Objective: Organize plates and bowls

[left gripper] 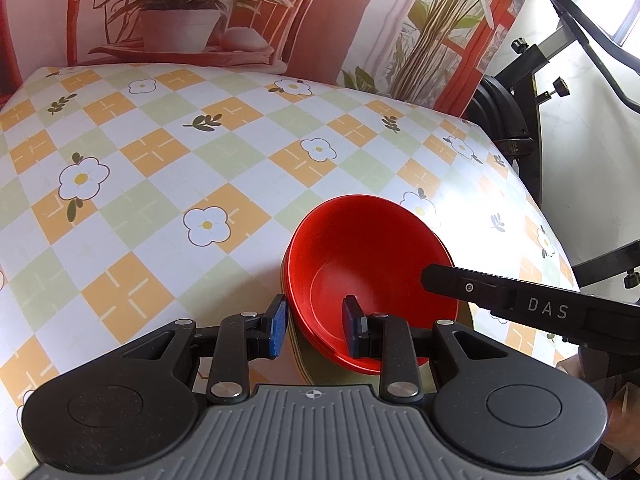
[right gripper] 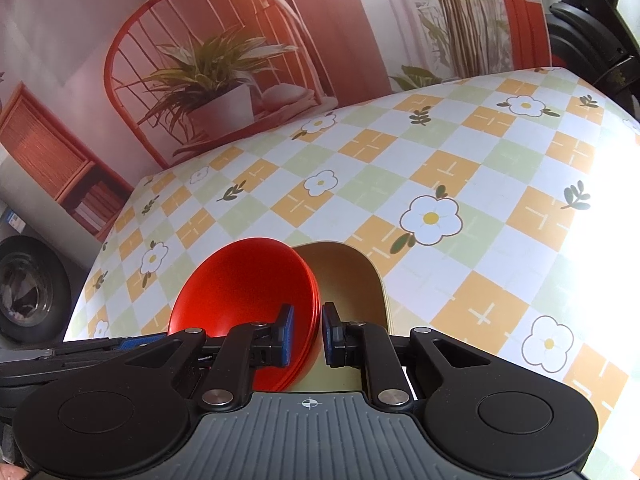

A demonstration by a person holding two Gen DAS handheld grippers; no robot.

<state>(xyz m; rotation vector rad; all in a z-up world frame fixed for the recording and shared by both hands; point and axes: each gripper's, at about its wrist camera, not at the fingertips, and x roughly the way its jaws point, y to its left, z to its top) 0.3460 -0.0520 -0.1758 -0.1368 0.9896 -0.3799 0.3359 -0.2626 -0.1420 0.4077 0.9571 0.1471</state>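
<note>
red bowls (left gripper: 360, 264), nested stack, sit on tan plates (right gripper: 344, 276) near the tabletop (left gripper: 160, 184) front edge. top bowl holds nothing. left tool (left gripper: 316, 326): pads apart, straddling the near rim of the bowls, one pad outside, one inside; contact unclear. right tool (right gripper: 307, 334): pads close on either side of the bowls' right rim, looks clamped on them. its arm crosses the left view at right.

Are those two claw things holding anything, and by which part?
Both straddle the red bowls' rim: left gripper on one side, right gripper on the opposite. Whether either actually pinches cannot be told.
</note>
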